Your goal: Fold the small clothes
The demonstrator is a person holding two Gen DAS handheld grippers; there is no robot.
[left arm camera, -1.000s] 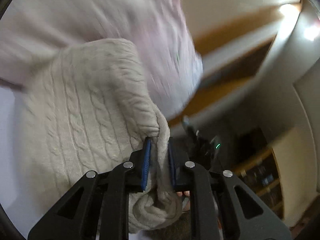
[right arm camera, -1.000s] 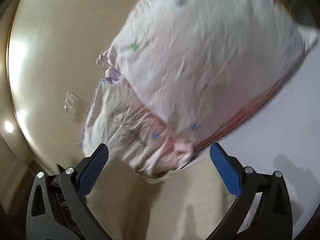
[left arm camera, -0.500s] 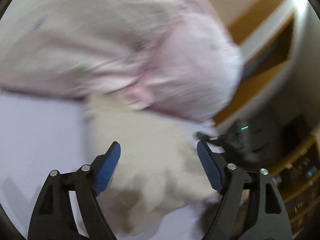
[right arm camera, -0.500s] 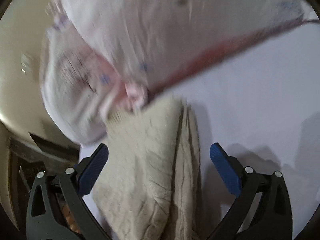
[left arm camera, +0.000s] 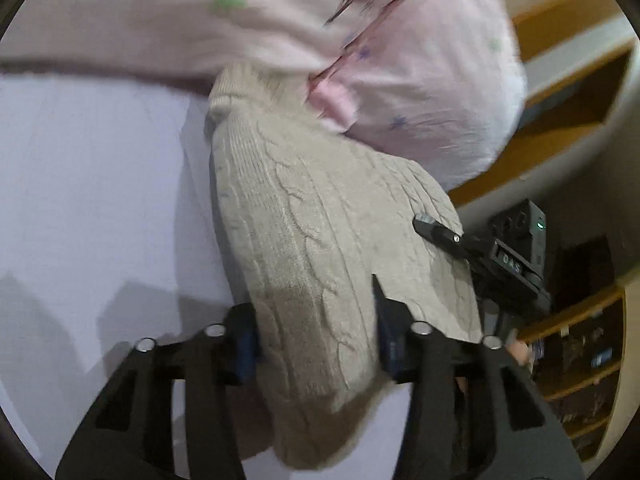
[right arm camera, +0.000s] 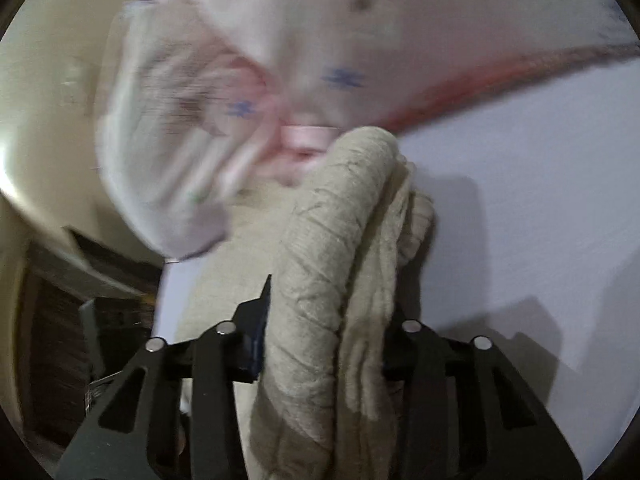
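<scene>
A folded cream cable-knit sweater (left arm camera: 316,248) lies on the white table (left arm camera: 88,200), its far end against a pale pink printed garment (left arm camera: 420,92). My left gripper (left arm camera: 316,344) is closed on the sweater's near edge, fabric bulging between the blue pads. In the right wrist view the folded sweater (right arm camera: 332,264) stands as a thick bundle between the fingers of my right gripper (right arm camera: 328,340), which is closed on it. The right gripper's fingertip (left arm camera: 436,232) shows in the left wrist view, resting on the sweater's right side. The pink garment (right arm camera: 280,60) is blurred behind it.
The pink garment (right arm camera: 360,20) is heaped at the far side of the table (right arm camera: 540,200). Wooden shelves (left arm camera: 580,360) and a wall ledge (left arm camera: 568,92) lie beyond the table's right edge. A dark cabinet (right arm camera: 52,320) shows at the left in the right wrist view.
One second ago the left gripper held the sweater aloft, then let go and opened. Both grippers have now closed on the folded sweater lying on the table. The right gripper was open before.
</scene>
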